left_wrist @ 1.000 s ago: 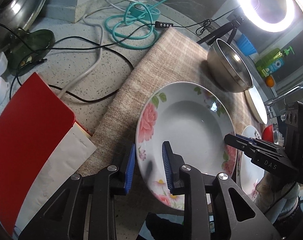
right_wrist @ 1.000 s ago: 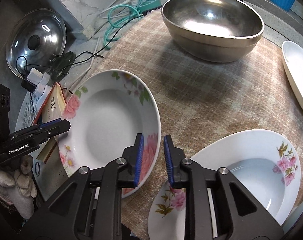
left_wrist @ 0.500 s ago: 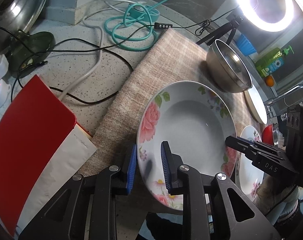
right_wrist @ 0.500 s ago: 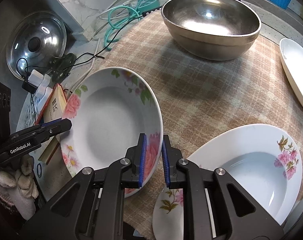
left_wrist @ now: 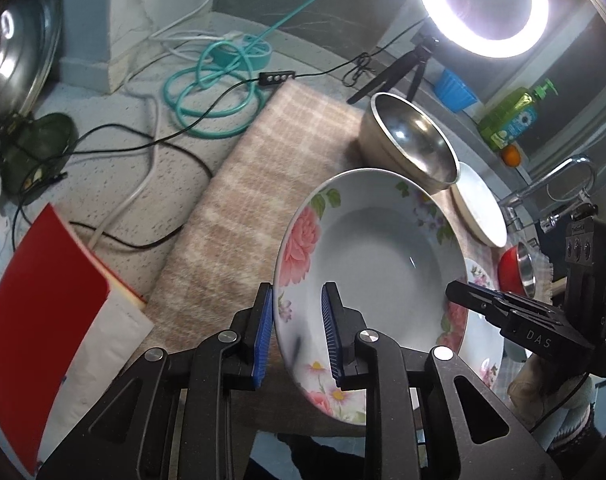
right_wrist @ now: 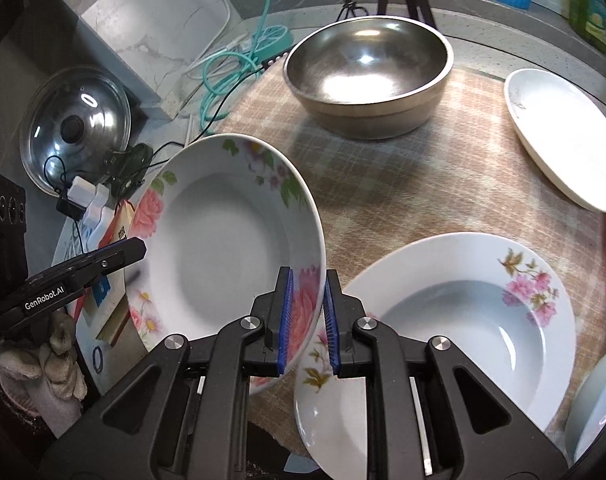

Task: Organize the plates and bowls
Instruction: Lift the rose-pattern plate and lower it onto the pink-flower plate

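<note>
Both of my grippers are on the same flowered plate (right_wrist: 223, 240), one at each side of its rim. The right gripper (right_wrist: 306, 320) has its jaws narrow and pinched on the rim at the big pink rose; the left gripper (left_wrist: 296, 336) straddles the opposite rim, blue pads just either side, but whether they actually press it I cannot tell. The plate sits tilted, its near-left edge raised off the checked cloth (right_wrist: 403, 184). Two grips make sense: a wide, shallow plate would swing from one pinch. Judging by the layout, it is bound for the second flowered plate (right_wrist: 463, 312), flat on the cloth just to the right, a matching shape to stack on. Far across the cloth stands a steel bowl (right_wrist: 367, 76); a plain white plate (right_wrist: 563, 136) lies far right, partly off the cloth. The surface is a speckled counter (left_wrist: 115, 168), cluttered: teal cable (left_wrist: 215, 92), red book (left_wrist: 43, 312) near left, pot lid (right_wrist: 75, 128), ring light (left_wrist: 483, 4) glaring at the back, tap (left_wrist: 559, 184) to the right.
</note>
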The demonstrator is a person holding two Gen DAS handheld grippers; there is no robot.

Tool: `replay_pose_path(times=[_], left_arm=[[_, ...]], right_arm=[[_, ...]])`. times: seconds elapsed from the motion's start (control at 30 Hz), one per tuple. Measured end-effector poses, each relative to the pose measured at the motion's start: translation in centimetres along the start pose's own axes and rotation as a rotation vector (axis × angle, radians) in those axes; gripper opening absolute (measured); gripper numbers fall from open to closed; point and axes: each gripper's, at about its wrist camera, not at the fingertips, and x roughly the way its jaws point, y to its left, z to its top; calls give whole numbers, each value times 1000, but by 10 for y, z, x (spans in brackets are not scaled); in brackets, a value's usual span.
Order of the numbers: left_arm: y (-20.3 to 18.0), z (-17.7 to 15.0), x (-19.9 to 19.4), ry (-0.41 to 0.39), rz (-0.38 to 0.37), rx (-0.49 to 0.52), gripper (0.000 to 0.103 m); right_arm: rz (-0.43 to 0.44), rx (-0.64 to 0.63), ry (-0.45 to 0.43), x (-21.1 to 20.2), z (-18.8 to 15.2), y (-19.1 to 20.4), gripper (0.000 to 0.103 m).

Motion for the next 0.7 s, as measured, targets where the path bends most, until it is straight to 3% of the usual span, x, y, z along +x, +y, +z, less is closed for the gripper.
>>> replay_pose_path(times=[0.7], left_arm=[[-104, -13, 47, 120, -144, 240, 22]], right_arm=[[-123, 272, -41, -60, -66, -97, 16]])
